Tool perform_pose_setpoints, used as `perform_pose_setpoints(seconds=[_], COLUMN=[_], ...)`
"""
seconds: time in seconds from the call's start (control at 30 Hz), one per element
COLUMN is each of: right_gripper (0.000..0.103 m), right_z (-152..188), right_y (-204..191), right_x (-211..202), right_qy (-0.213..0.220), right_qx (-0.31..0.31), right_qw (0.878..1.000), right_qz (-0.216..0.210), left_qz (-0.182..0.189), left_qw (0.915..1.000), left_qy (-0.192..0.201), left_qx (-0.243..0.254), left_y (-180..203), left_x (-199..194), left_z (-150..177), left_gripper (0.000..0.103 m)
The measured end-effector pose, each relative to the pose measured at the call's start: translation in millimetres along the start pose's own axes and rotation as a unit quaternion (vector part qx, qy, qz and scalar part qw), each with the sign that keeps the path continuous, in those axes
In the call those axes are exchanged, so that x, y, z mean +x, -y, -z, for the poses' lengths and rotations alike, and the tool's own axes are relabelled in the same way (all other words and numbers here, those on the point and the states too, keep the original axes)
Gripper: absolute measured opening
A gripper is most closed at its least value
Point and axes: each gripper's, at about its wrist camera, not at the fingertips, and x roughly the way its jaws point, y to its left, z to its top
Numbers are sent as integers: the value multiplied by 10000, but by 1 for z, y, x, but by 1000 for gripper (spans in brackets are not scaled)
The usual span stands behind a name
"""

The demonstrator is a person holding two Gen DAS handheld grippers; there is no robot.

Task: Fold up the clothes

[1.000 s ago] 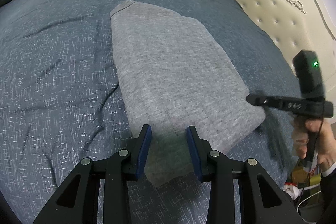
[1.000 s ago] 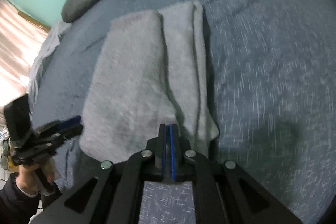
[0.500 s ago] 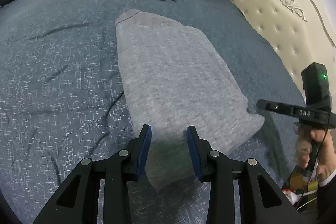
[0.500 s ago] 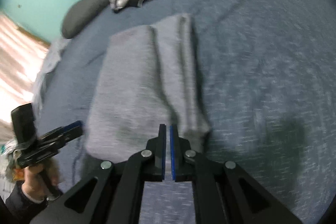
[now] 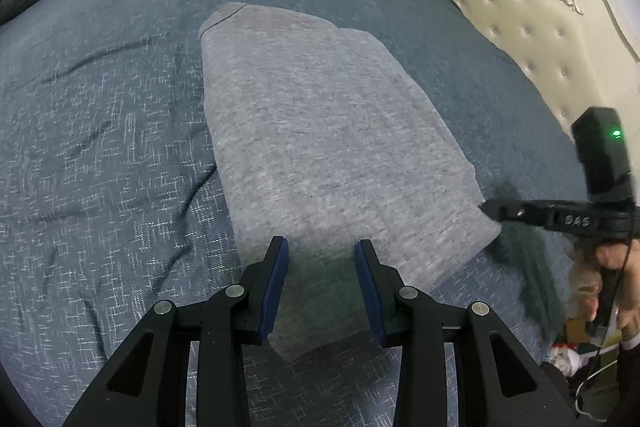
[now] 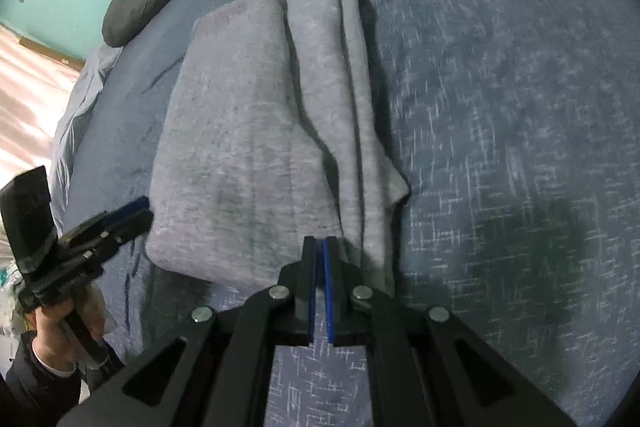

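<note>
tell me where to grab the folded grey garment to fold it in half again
Probably by the two corners of its near short edge, coming in from this end of the grey garment. It lies flat as a long strip on the blue bedspread, so the left tongs can pinch one corner, the right tongs the other.

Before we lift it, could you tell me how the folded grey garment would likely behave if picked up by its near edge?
The grey garment is soft knit, so it would likely sag. Its loose layered folds would probably slide open. It looks light, and might drag across the blue bedspread.
</note>
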Motion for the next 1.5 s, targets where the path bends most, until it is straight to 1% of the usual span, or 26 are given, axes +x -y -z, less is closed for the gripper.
perform_pose_setpoints(seconds=[0.1,0.2,0.3,0.4,0.47,0.57,0.67,0.8,0.87,0.93,0.97,1.0,1.03,1.13,1.27,1.33,1.5], right_gripper=[3,3,3,2,2,3,3,4,7,31,47,58,63,63,64,65,65], right_z=[-2,0,5,8,8,6,4,-8,-14,-20,-22,-20,-18,-22,-24,-27,-30], right_y=[-14,-24,-15,0,9,15,21,30,30,33,33,27,27,28,25,24,23], right_x=[-7,2,11,11,8,-1,-7,-19,-18,-20,-20,-18,-18,-11,3,11,23], right_qy=[107,25,-63,-57,-52,2,89,202,183,235,273,301,301,152,-36,-110,-249], right_qx=[-129,-369,-252,-104,48,57,280,470,552,568,598,632,667,679,617,622,554], right_qw=[9997,9992,9997,9997,9999,9989,9994,9987,9982,9980,9978,9974,9972,9972,9974,9970,9973], right_qz=[-199,-118,-31,210,152,465,199,-52,-120,-123,-131,-155,-183,-260,-373,-444,-423], left_qz=[20,43,65,81,78,49,18,3,52,116,139,159,205,422,636,690,787], left_qw=[10000,10000,10000,10000,10000,9998,9997,9992,9988,9984,9983,9982,9980,9964,9937,9925,9911], left_qy=[-3,-7,-12,-9,1,54,108,55,12,-19,-31,-43,-71,-170,-257,-271,-294], left_qx=[-35,-59,-31,-31,-53,-170,-240,-400,-496,-550,-565,-576,-598,-713,-889,-977,-1034], left_y=[0,-1,-1,-3,-5,-11,-17,-29,-34,-37,-38,-38,-39,-40,-42,-44,-49], left_x=[0,0,0,-2,-4,-10,-17,-17,-15,-14,-14,-13,-11,-3,8,11,18], left_z=[0,0,1,0,0,1,2,2,1,1,1,1,1,-1,-3,-3,-2], left_gripper=[38,38,38,38,38,38,38,38,39,39,40,43,48,57,57,60,65])
